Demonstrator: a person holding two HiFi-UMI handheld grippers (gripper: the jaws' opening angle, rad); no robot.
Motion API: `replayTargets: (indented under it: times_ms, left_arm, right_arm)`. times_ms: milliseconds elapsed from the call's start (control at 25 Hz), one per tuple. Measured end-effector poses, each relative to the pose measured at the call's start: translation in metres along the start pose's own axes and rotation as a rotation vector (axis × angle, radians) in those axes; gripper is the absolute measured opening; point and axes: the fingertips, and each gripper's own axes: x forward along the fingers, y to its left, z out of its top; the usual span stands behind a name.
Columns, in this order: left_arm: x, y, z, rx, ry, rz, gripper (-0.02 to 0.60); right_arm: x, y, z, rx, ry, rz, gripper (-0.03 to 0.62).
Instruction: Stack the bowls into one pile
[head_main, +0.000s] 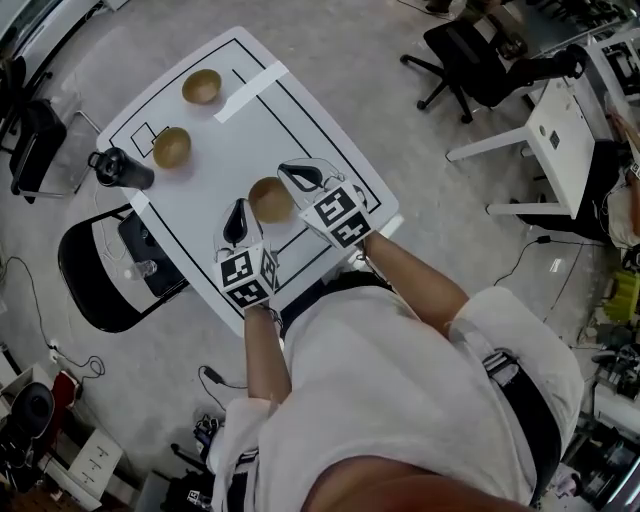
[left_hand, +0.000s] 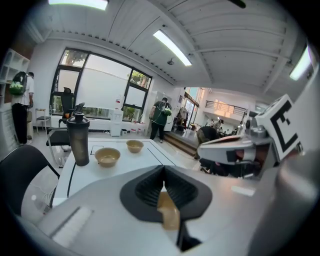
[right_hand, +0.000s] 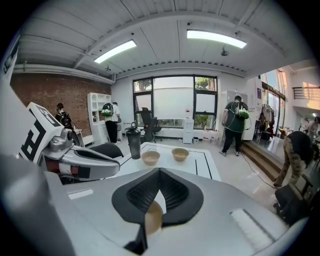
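1. White table (head_main: 300, 110) with black outlines stood in an open workshop. Three tan bowls were on or over it, and a dark bottle (head_main: 120, 168) stood at its left edge.
2. Near bowl (head_main: 270, 200) sat between both tools at the table's near side. Left gripper (left_hand: 165, 190) was clenched on a tan sliver of its rim, and right gripper (right_hand: 159, 184) was clenched on the opposite rim. Whether the bowl was lifted or resting, I could not tell.
3. Middle bowl (head_main: 171, 147) stood just beside the bottle. Far bowl (head_main: 201, 86) stood apart, near the far corner. Nothing was stacked yet.
4. Risk: two thin rim pinches held one bowl. If the hands drifted apart or twisted unevenly, one rim would likely slip out and the bowl would tip.
5. Risk: the bottle was very close to the middle bowl. A wide approach from the left could knock it over.
6. Risk: an off-centre set-down would probably leave the near bowl cocked on the lower rim, or shove that lower bowl along the smooth top.
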Motion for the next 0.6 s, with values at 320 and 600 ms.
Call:
replayTargets:
  times_ms: [320, 600]
  left_arm:
    - [0.021, 0.041, -0.005, -0.042, 0.037, 0.009, 0.003]
    - [0.045, 0.055, -0.007, -0.059, 0.053, 0.07, 0.003]
  right_arm:
    - [0.045, 0.001, 0.001, -0.04, 0.07, 0.013, 0.0]
    - [0.079, -0.026, 0.007, -0.05, 0.062, 0.045, 0.0]
